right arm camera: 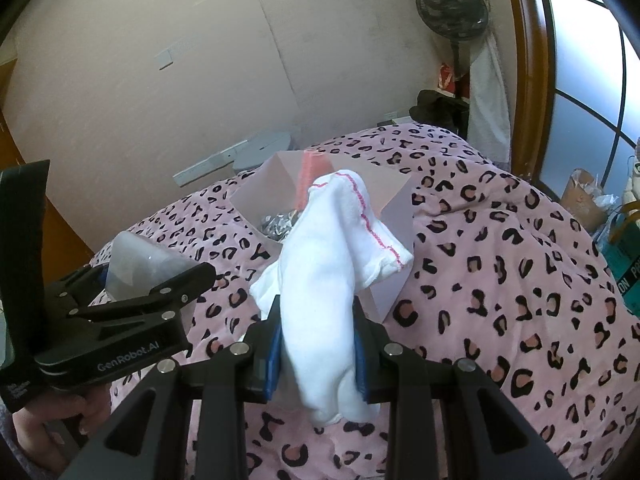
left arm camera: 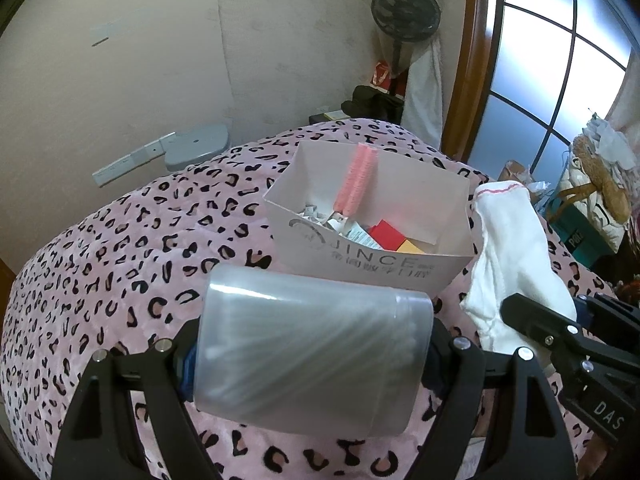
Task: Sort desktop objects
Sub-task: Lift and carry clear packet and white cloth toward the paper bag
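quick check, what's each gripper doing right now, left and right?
Left gripper: shut on the clear plastic container.
Right gripper: shut on the white cloth.

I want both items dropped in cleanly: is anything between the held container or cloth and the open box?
Nothing visible blocks either. The clear container in the left gripper and the white cloth in the right gripper face the open white box; a pink brush leans inside.

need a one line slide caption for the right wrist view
Right gripper holds a white cloth above the leopard-print blanket, facing an open white box.
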{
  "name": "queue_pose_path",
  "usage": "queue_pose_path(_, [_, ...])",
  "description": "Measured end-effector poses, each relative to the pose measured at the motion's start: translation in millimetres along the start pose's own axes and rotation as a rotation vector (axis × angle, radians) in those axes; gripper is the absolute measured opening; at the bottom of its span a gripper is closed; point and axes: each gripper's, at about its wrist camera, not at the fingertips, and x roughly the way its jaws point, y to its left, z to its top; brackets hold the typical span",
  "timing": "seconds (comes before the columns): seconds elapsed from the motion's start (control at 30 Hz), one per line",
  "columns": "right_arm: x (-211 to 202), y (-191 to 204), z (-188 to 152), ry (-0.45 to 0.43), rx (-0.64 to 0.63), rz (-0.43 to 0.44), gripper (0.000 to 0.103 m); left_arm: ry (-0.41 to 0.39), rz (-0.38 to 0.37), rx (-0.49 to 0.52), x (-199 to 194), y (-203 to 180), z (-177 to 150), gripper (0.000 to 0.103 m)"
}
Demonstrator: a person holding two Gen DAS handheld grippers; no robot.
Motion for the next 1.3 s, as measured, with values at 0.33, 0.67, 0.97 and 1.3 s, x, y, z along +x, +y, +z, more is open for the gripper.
queue_pose_path(0.33, [15.3, -8.4, 19.4, -0.025, 0.004, 0.001, 0.029, -0.01, -0.03, -0.017, 16.3, 7.2, 30.0, 0.083])
queue_pose_path(0.67, [24.6, -7.3, 54.9, -0.083, -0.017, -0.001, 0.029, -0.044, -0.076, -0.02, 31.4, 9.4, 79.6, 0.083])
queue_pose_path(0.97, [42.7, -2.6, 77.4, -0.092, -0.035, -0.007, 0.029, -0.027, -0.103, -0.009, 58.5, 6.1, 112.9, 0.083])
queue_pose_path(1.3, [73.6, 3.1, 72.5, -0.028, -0.066, -0.032, 0.029, 0.016, -0.097, -0.006, 89.5, 8.5, 116.0, 0.083])
